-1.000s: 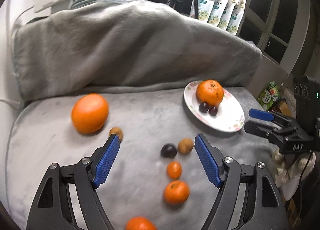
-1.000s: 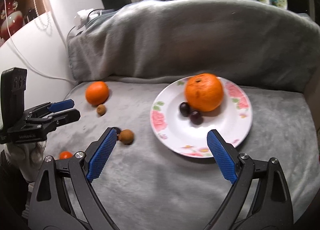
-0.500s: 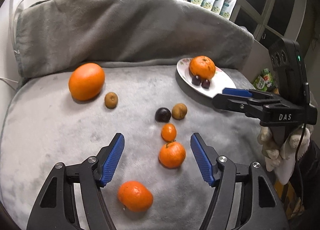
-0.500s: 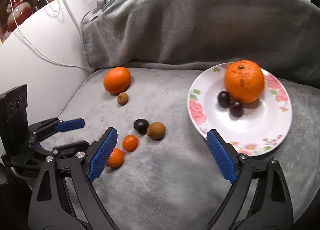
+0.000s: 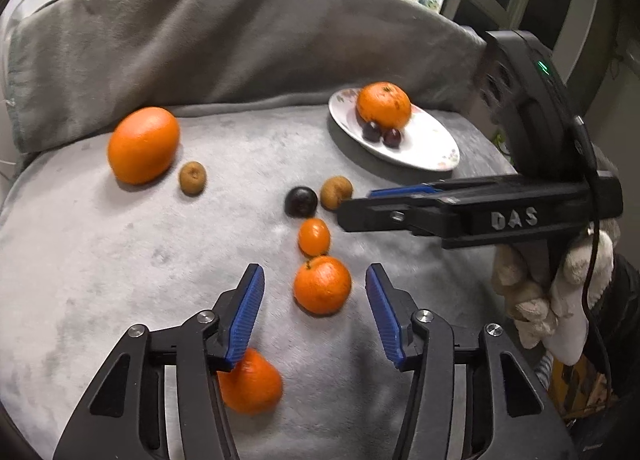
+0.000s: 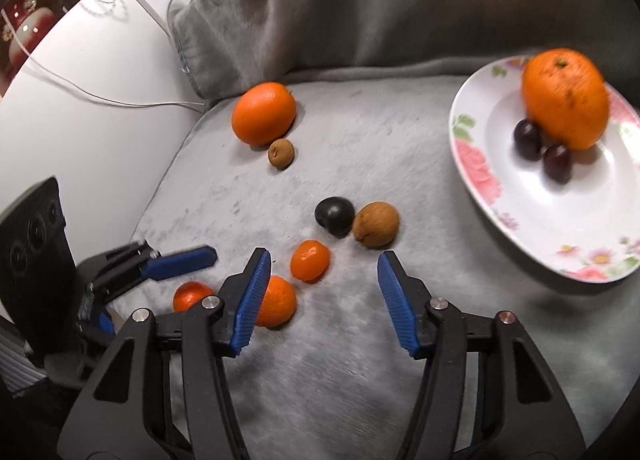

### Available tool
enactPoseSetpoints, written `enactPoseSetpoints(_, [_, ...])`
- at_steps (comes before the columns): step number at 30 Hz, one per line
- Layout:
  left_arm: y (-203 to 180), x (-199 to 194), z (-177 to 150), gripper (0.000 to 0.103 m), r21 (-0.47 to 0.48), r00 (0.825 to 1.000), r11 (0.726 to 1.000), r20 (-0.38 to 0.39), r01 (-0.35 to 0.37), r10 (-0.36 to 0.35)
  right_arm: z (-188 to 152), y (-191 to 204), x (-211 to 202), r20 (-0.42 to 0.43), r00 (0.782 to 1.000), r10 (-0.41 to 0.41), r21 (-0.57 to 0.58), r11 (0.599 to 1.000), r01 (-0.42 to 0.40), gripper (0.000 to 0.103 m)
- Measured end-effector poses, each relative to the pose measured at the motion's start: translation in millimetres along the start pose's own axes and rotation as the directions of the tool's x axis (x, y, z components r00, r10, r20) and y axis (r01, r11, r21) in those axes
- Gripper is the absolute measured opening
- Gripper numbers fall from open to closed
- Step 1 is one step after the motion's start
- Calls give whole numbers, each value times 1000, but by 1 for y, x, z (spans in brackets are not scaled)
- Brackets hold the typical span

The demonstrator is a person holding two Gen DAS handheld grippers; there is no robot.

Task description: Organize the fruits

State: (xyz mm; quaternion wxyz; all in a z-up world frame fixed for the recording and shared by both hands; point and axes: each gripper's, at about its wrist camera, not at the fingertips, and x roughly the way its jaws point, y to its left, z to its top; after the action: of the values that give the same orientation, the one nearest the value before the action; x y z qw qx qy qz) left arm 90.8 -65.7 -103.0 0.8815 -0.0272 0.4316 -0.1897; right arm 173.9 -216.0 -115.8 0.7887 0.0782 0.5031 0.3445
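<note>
Loose fruit lies on a grey blanket (image 5: 120, 260). A tangerine (image 5: 322, 284) sits just ahead of my left gripper (image 5: 314, 300), between its closing jaws, and no pad touches it. A second tangerine (image 5: 250, 384) lies under its left finger. My right gripper (image 6: 324, 280) is also closing, with a small tangerine (image 6: 310, 260) just beyond its tips, untouched. Past that lie a dark plum (image 6: 334, 215) and a brown fruit (image 6: 376, 223). A flowered plate (image 6: 472, 163) at right holds a big orange (image 6: 564, 99) and two plums (image 6: 528, 137).
A large orange (image 5: 143, 144) and a small brown fruit (image 5: 192, 177) lie at the back left. The right gripper (image 5: 356, 205) reaches in from the right, held by a gloved hand (image 5: 560, 300). A blanket-covered backrest (image 5: 240, 39) rises behind, and a white wall (image 6: 80, 119) with a cable bounds the left.
Both grippers have come down and forward over the loose fruit, and their jaws have narrowed. The right gripper has swung left, away from the plate toward the cluster.
</note>
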Motion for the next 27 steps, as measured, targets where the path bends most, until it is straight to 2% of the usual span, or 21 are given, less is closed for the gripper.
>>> enactPoseSetpoints(5, [-2,9,-2,51,6,1000,1000,-23,9,-9,4,-3,15,-31,999,30,48,998,-29,53])
enactPoseSetpoints(8, [-4,15,-3,47,6,999,1000,-36,8,-8,6,-3,22,-44,997,57,74,996,-53,51])
enactPoseSetpoints(16, [-5,26,-4,42,-10,999,1000,-51,7,-7,7,-2,34,-68,997,46,77,996,-41,42])
enactPoseSetpoints(21, [-6,27,-3,36,-3,999,1000,-50,4,-4,6,-2,37,-81,996,45,68,997,-39,29])
enactPoseSetpoints(27, [-6,25,-3,34,2,999,1000,-47,4,-4,6,-4,37,-79,995,55,76,996,-49,26])
